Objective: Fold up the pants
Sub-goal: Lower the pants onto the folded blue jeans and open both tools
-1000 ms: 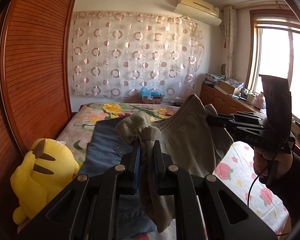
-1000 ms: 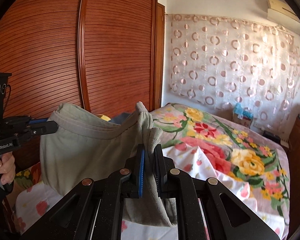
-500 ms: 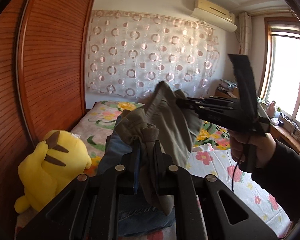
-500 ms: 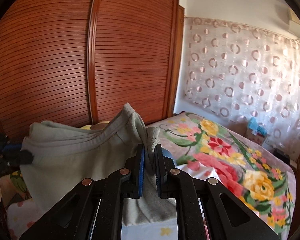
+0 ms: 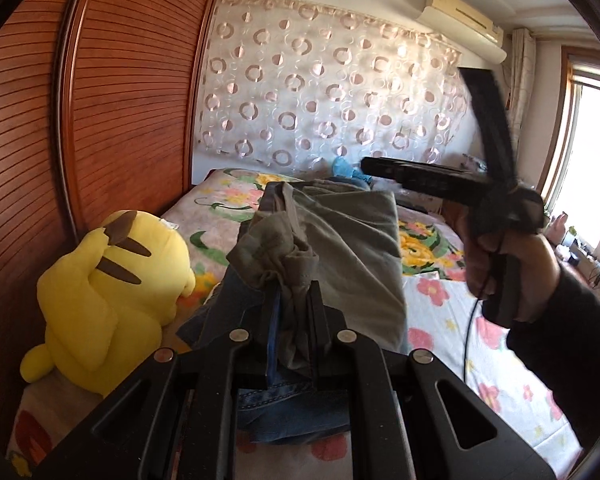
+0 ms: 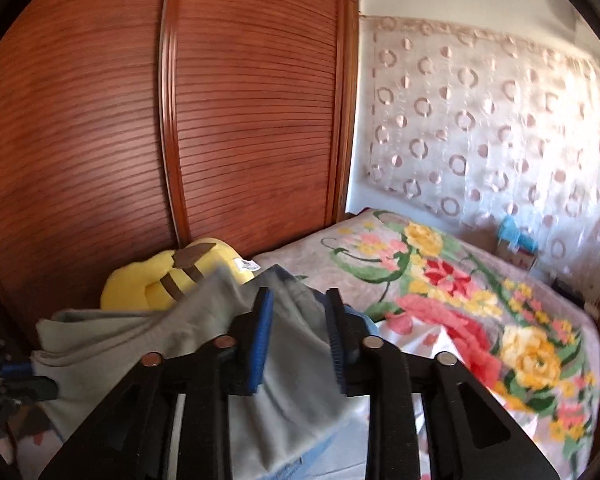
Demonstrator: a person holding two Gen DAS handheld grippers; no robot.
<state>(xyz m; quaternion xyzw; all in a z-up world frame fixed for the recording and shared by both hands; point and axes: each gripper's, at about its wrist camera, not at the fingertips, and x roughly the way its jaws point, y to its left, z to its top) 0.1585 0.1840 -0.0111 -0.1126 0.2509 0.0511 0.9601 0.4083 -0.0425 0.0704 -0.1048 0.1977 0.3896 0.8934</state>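
The grey-green pants [image 5: 352,240] lie folded over a pile of blue jeans [image 5: 288,404] on the bed. My left gripper [image 5: 293,300] is shut on a bunched corner of the pants. In the left wrist view, a hand holds my right gripper [image 5: 366,165] just above the far edge of the pants, with nothing in it. Its jaws are opening: in the right wrist view my right gripper [image 6: 299,304] stands with its blue pads [image 6: 260,320] apart, and the pants [image 6: 140,344] lie slack below and between them, not pinched. My left gripper [image 6: 18,374] shows at the left edge.
A yellow plush toy [image 5: 108,280] sits against the slatted wooden wardrobe [image 5: 112,100] left of the pile. The flowered bedspread [image 6: 460,300] stretches right and back to a curtained wall [image 5: 332,92]. A person's hand and dark sleeve [image 5: 560,312] are at the right.
My right gripper's pads have parted and let go of the pants, which dropped flat onto the jeans. My left gripper has sunk lower, still clamped on its corner.
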